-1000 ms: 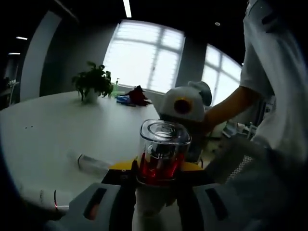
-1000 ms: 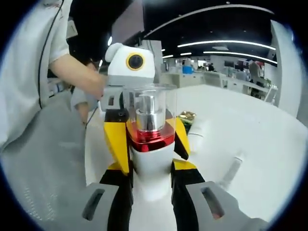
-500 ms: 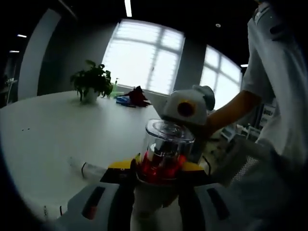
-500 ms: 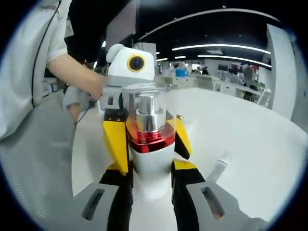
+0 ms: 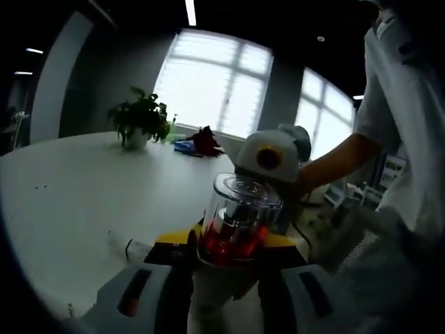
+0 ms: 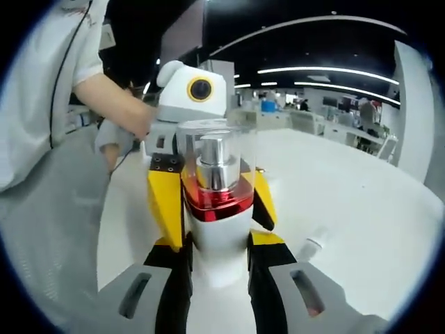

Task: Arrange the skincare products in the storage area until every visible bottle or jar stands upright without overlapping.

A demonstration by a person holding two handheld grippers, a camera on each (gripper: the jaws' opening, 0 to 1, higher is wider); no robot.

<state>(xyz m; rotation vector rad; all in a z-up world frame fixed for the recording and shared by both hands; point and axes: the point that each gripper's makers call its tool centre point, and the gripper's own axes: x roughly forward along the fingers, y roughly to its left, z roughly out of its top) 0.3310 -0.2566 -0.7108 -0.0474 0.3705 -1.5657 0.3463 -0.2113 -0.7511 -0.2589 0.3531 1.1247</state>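
Note:
A white bottle (image 5: 233, 236) with a red collar and a clear cap is held upright in the air between both grippers. In the left gripper view my left gripper (image 5: 226, 268) is shut on its white body from below. The right gripper's white housing (image 5: 268, 156) faces me from behind the bottle. In the right gripper view the same bottle (image 6: 215, 202) stands between my right gripper (image 6: 217, 254) jaws, which are shut on it. The left gripper's yellow fingers (image 6: 167, 209) clamp it from the far side. A person's hand (image 6: 132, 118) holds that gripper.
A white table (image 5: 69, 188) stretches out below. A slim tube (image 5: 128, 245) lies on it, also seen as the tube (image 6: 313, 243) at the right. A potted plant (image 5: 139, 118) and a red item (image 5: 205, 139) stand at the far edge. The person's body (image 6: 42, 139) is close by.
Both views have shifted slightly with the hands, so the tube on the table sits lower in each picture. The two grippers' hold on the bottle is unchanged.

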